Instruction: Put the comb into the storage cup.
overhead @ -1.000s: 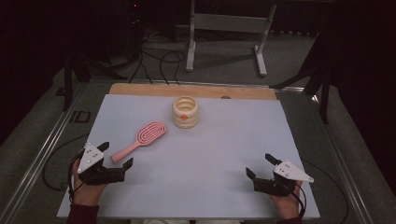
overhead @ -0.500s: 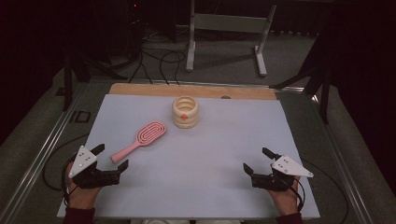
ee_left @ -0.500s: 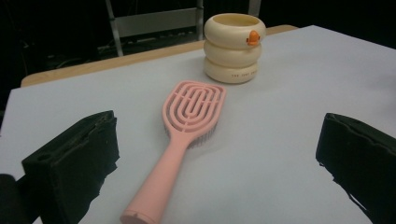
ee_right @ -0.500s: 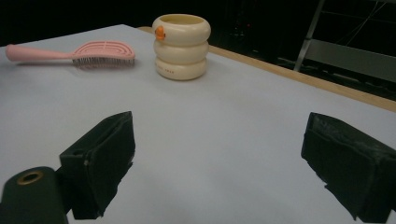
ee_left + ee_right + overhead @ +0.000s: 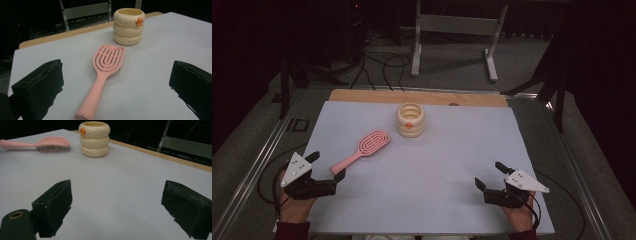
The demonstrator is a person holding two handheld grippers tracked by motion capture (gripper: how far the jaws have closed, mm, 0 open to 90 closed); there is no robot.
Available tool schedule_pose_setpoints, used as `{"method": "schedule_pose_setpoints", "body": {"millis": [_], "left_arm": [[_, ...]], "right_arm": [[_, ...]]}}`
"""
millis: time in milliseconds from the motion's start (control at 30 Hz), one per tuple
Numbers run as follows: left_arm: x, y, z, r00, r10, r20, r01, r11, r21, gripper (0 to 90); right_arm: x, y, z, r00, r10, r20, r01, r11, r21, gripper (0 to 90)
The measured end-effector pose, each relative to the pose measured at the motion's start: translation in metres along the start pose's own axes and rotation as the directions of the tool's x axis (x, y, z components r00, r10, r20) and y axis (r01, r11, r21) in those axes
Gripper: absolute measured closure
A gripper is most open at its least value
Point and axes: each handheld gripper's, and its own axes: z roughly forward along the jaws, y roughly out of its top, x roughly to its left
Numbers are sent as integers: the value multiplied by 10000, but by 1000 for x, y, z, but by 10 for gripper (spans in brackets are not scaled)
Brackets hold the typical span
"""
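Observation:
A pink hairbrush (image 5: 364,147) lies flat on the white tabletop, its handle pointing to the near left. A cream ribbed cup (image 5: 410,120) with a small orange duck on its side stands upright behind it. My left gripper (image 5: 328,166) is open at the near left, and the brush handle's end (image 5: 85,112) lies between its jaws without touching them. My right gripper (image 5: 489,174) is open at the near right with bare table between its jaws. In the right gripper view the cup (image 5: 94,138) and the brush (image 5: 47,144) lie far ahead of that gripper (image 5: 117,190).
The white board (image 5: 452,150) covers the table, with a wooden strip (image 5: 417,97) along its far edge. Metal rails run down both sides. Beyond the table are cables and a metal stand (image 5: 452,30) on the floor.
My left gripper has drawn back slightly toward the near left corner, still open around the brush handle's end. The right gripper has barely shifted.

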Motion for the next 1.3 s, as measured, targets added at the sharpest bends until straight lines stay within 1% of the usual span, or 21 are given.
{"method": "schedule_pose_setpoints", "body": {"millis": [100,200,267,300,400,500,533,600,700,800,933,1033,1100,1167,1300], "left_arm": [[3,5,0,9997,-199,119,200,9998,-36,0],[3,10,0,9998,-128,132,127,9999,51,0],[4,14,3,10000,-23,-9,23,9996,277,0],[4,16,4,10000,-11,2,11,9995,327,0],[7,21,7,9999,-97,95,93,9989,451,0],[15,23,15,9997,-171,153,159,9972,735,0],[17,24,18,9998,-190,110,180,9963,837,0],[19,25,21,10000,-77,27,74,9951,987,0],[20,27,27,9997,222,-67,-213,9931,1157,0],[19,29,32,9984,562,-88,-548,9915,1177,0],[20,32,39,9970,768,-66,-753,9886,1305,0],[21,35,44,9966,822,-20,-810,9860,1457,0],[21,36,48,9958,913,-15,-898,9825,1629,0],[21,38,52,9947,1032,-47,-1005,9773,1863,0],[21,42,61,9944,1055,65,-1043,9691,2234,0]], "right_arm": [[1,0,0,10000,-11,7,11,10000,-7,97],[1,0,0,10000,4,-4,-4,10000,3,97],[1,-1,0,10000,10,-18,-10,10000,23,97],[1,-1,1,10000,15,-7,-15,10000,23,97],[1,-1,1,10000,11,-12,-11,10000,44,97],[1,-1,0,10000,21,2,-21,10000,29,97],[1,-2,0,10000,43,5,-43,10000,15,97],[2,-2,0,10000,41,26,-41,10000,23,97],[2,-3,0,10000,32,35,-32,10000,37,97],[1,-3,0,10000,39,28,-39,10000,36,97],[2,-4,0,10000,40,53,-40,10000,60,97],[2,-4,1,10000,67,35,-67,9999,95,97],[3,-5,2,10000,58,15,-58,9999,115,97],[3,-5,2,10000,28,27,-29,9999,120,97],[3,-5,2,10000,43,13,-44,9999,125,97]]}}
